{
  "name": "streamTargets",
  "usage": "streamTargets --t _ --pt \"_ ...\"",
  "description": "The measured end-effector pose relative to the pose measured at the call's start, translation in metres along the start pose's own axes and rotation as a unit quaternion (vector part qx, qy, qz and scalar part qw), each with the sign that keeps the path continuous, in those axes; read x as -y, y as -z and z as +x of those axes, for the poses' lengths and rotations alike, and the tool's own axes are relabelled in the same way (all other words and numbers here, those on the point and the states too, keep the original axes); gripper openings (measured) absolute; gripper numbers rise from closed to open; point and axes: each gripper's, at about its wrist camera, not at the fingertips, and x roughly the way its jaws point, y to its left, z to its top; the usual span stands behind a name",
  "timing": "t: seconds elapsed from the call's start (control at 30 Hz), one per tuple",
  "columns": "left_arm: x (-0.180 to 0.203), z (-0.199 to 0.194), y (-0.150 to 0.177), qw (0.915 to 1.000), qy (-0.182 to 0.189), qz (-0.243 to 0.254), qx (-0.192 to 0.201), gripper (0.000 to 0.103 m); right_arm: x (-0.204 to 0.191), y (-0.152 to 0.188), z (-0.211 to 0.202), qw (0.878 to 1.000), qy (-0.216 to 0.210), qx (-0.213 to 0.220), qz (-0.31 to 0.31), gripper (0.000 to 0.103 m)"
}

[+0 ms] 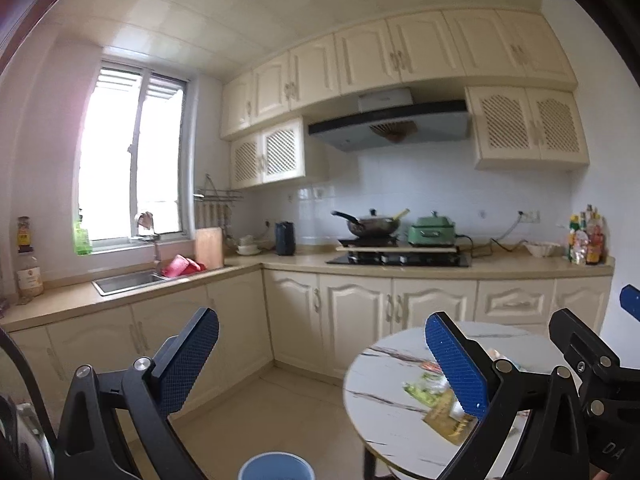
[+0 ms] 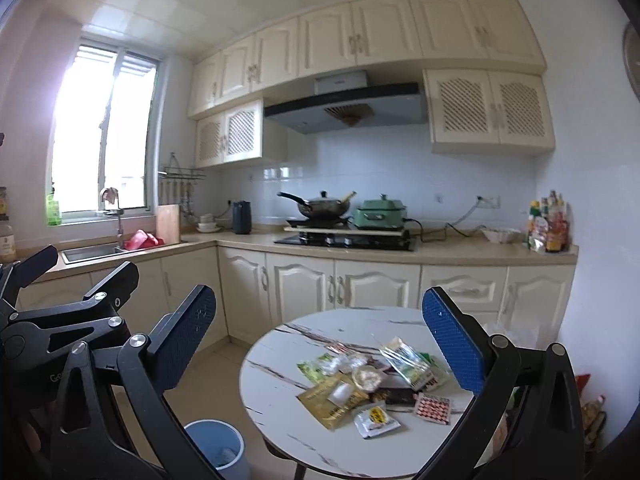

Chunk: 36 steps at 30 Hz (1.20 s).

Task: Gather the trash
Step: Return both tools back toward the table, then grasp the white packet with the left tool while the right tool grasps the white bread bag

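Both the left gripper [image 1: 320, 364] and the right gripper [image 2: 332, 344] hang with jaws spread wide, grasping nothing, above and short of the round bench [image 2: 276, 380]. The trash, a heap of wrappers [image 2: 372, 384], lies on the bench toward its right half; the blue bin [image 2: 216, 448] stands on the floor just left of the bench. Judged: the wrappers are light, thin, crinkly and likely slippery. The gold sachet [image 2: 332, 404] at the heap's left front offers a free edge to pinch.
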Motion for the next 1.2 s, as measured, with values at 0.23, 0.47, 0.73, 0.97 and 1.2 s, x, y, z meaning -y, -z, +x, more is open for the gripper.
streamTargets --t 0.23,0.47,0.73,0.97,1.2 --pt "0.031 0.067 0.002 0.9948 0.062 0.021 -0.078 0.102 0.052 0.026 0.031 0.998 0.038 -0.051 0.030 0.103" --pt "0.042 0.148 0.028 0.9751 0.113 0.032 -0.188 0.102 0.110 0.066 0.069 0.988 0.081 -0.113 0.070 0.103" --pt "0.077 0.234 0.033 0.9473 0.159 0.058 -0.272 0.102 0.147 0.127 0.126 0.969 0.090 -0.211 0.090 0.103" --pt "0.118 0.282 0.053 0.9367 0.186 0.128 -0.268 0.072 0.167 0.159 0.156 0.956 0.093 -0.257 0.109 0.103" --pt "0.136 0.322 0.075 0.9224 0.208 0.133 -0.297 0.040 0.182 0.169 0.172 0.950 0.097 -0.270 0.119 0.103"
